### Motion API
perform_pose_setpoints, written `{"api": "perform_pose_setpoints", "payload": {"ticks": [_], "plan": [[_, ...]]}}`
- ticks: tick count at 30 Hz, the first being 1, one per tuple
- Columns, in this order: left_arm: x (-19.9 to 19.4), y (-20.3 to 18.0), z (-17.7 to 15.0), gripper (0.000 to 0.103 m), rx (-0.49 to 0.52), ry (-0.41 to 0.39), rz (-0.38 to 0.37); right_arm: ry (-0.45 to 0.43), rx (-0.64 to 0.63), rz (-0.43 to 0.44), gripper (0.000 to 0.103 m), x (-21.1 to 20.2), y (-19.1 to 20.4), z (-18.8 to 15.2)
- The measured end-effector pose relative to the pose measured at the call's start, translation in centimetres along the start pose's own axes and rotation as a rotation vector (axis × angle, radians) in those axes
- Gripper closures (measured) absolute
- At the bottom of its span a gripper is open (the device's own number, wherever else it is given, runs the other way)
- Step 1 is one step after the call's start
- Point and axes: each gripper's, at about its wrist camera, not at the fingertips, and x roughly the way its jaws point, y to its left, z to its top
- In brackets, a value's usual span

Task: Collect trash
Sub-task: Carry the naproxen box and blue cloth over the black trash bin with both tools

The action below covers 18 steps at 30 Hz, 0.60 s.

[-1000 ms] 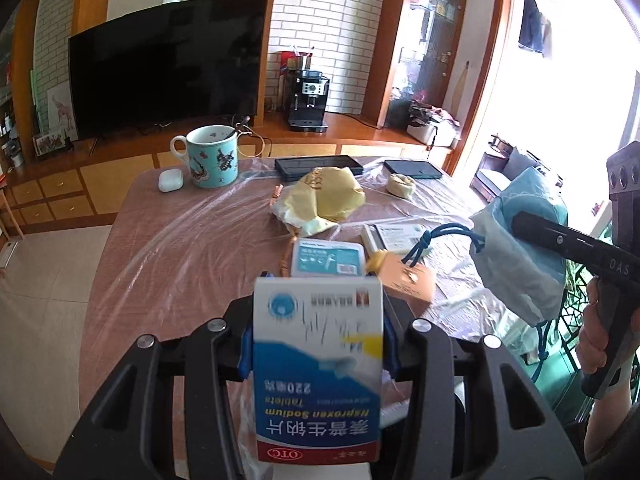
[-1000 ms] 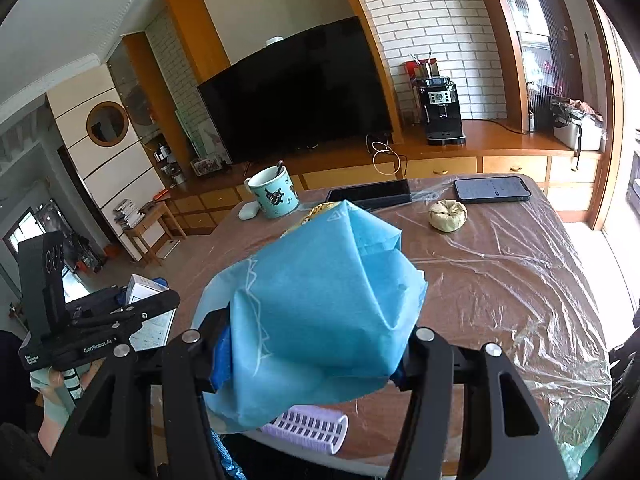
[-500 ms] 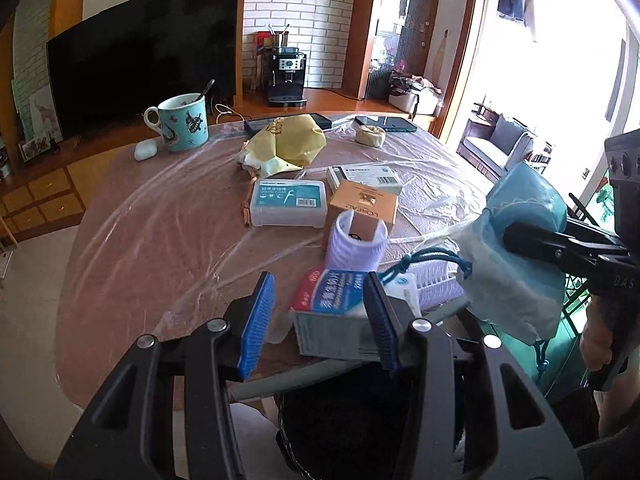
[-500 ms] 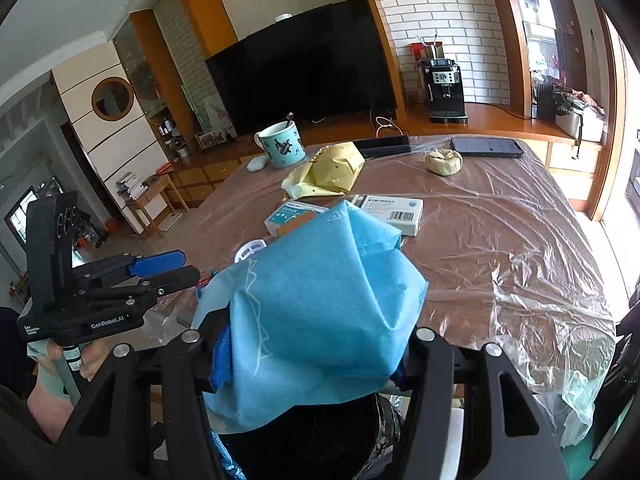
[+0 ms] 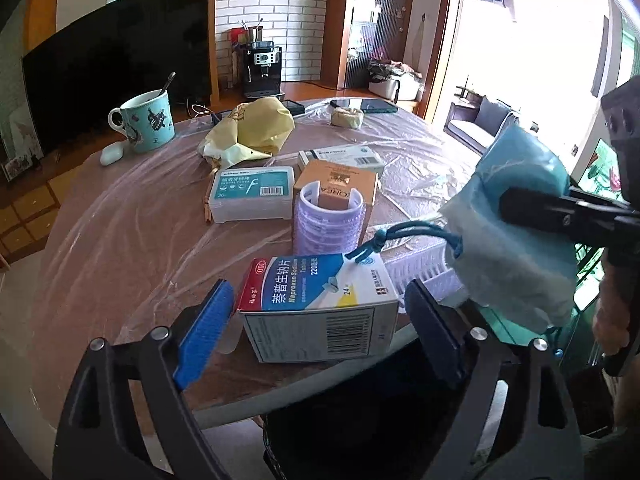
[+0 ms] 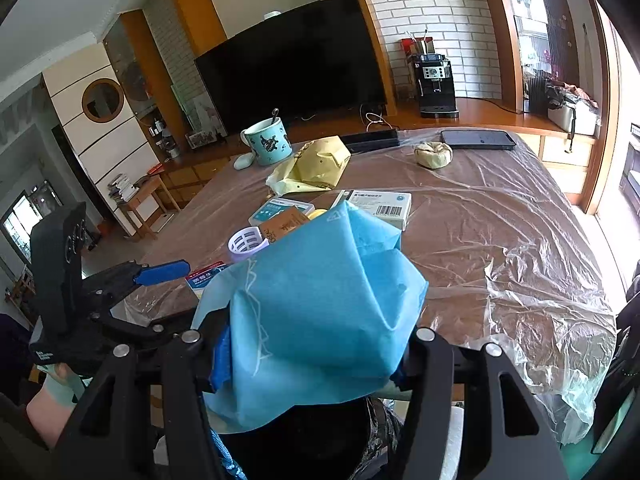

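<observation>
Left tool [image 5: 316,320] has just been opening; its jaws now stand spread, and the pill box [image 5: 320,304] sits between them with a gap showing at each pad, released. That box hangs at the near edge of the tabletop [image 5: 120,240], above the dark mouth of a bin [image 5: 360,420] just below the rim. Right tool [image 6: 312,360] is clenched on a blue bag [image 6: 320,312], which bulges up between its fingers and blocks most of the near view; the same bin [image 6: 320,440] lies dark beneath it. In the left view the bag hangs off the tabletop's right side, its cord [image 5: 404,234] trailing over the box.

Just past the box stand a lilac roller [image 5: 328,224] upright, and a second one [image 5: 420,268] lying on its side near the rim. Behind them, close together, lie a brown carton [image 5: 340,176], a floss case [image 5: 252,192] and a white box [image 5: 344,156]. Farther off sit a yellow wrapper [image 5: 252,128], a mug [image 5: 148,120], an earbud case [image 5: 111,153] and a crumpled wad [image 5: 347,117], with two dark slabs at the far edge. Wrinkled plastic sheet covers the whole top. Its left half and the right stretch in the right view lie open, with sheet bunched over the right edge.
</observation>
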Motion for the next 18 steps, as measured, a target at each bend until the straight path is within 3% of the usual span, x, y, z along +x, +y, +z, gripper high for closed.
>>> {"api": "perform_pose_setpoints", "payload": {"ticks": [5, 10, 18], "plan": [[1.9, -0.1, -0.2, 0.015, -0.013, 0.023, 0.019, 0.010, 0.002, 0.000, 0.046, 0.4, -0.2, 0.1], [2.5, 0.2, -0.2, 0.024, -0.027, 0.009, 0.031, 0.013, 0.007, -0.009, 0.046, 0.6, -0.4, -0.1], [-0.1, 1.1, -0.2, 0.024, -0.056, -0.033, 0.023, 0.006, 0.000, 0.007, 0.046, 0.0, -0.3, -0.2]]}}
